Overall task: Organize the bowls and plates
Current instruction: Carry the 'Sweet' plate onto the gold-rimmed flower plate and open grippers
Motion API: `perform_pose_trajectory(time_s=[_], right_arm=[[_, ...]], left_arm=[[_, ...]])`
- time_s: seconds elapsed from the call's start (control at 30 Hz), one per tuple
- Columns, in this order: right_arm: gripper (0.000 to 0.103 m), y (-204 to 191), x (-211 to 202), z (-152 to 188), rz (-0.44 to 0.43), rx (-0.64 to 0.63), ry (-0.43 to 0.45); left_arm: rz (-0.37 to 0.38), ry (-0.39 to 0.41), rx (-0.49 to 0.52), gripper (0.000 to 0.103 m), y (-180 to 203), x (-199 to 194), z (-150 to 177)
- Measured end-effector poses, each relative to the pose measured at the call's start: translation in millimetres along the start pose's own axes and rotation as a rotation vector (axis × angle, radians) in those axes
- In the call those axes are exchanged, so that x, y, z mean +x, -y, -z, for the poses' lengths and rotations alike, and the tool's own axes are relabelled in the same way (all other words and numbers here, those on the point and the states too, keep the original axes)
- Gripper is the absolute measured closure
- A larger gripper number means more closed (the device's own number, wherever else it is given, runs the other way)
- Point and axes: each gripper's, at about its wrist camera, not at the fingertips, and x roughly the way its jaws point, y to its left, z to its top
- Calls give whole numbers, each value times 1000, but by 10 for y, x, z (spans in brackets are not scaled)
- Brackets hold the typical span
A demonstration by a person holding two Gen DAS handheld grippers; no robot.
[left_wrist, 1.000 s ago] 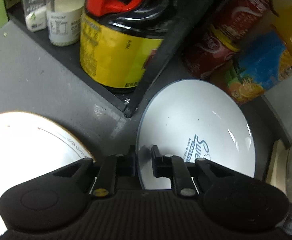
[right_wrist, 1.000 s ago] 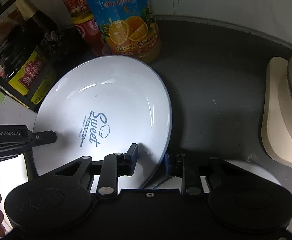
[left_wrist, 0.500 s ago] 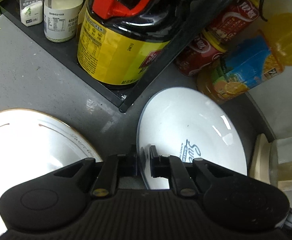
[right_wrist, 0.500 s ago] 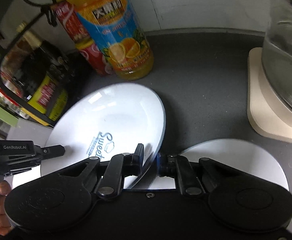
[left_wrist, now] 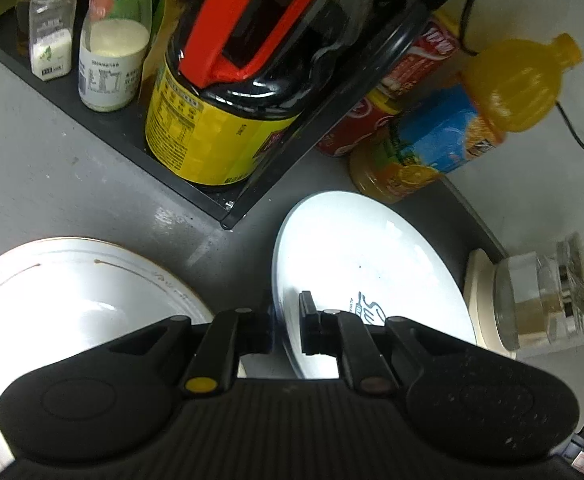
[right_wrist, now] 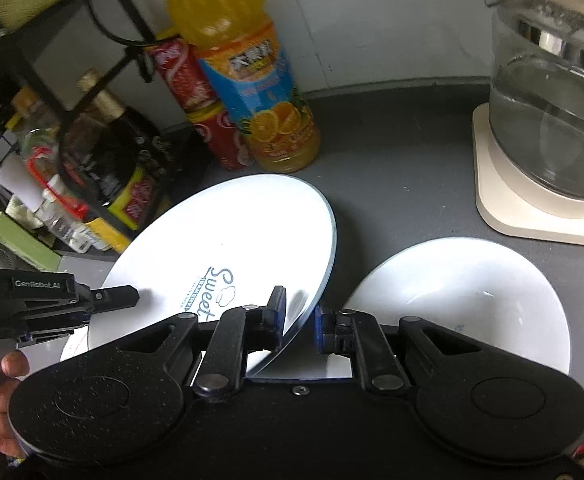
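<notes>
At nine o'clock on the grey surface (left_wrist: 52, 168) sits the gold-rimmed plate (left_wrist: 72, 280). The left tool (left_wrist: 285, 322) is pinched narrow on the near-left rim of the "Sweet" plate (right_wrist: 228, 248), which tilts in the air at centre; the right tool (right_wrist: 298, 322) clamps its opposite rim the same way. At three o'clock a white bowl (right_wrist: 464, 300) rests below, and the kettle base (right_wrist: 504, 216) lies beyond it. To do this well, I'd say both tools should move together, level the plate, and keep it clear of the juice bottle (right_wrist: 252, 80) at twelve o'clock.
</notes>
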Motion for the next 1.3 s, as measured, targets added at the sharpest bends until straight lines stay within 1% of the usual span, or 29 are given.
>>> perform_pose_trajectory(time_s=[0.23, 0.67, 0.97, 1.3], right_arm=[[89, -258, -126, 173, 8, -18, 31], [88, -683, -189, 592, 4, -26, 32], [88, -963, -166, 857, -5, -62, 19], [88, -1186, -101, 974, 2, -116, -17]], left_arm=[[9, -20, 34, 93, -147, -180, 46], [28, -20, 66, 93, -564, -538, 109], [13, -40, 36, 93, -926, -727, 239], [-9, -67, -7, 93, -1248, -834, 375]])
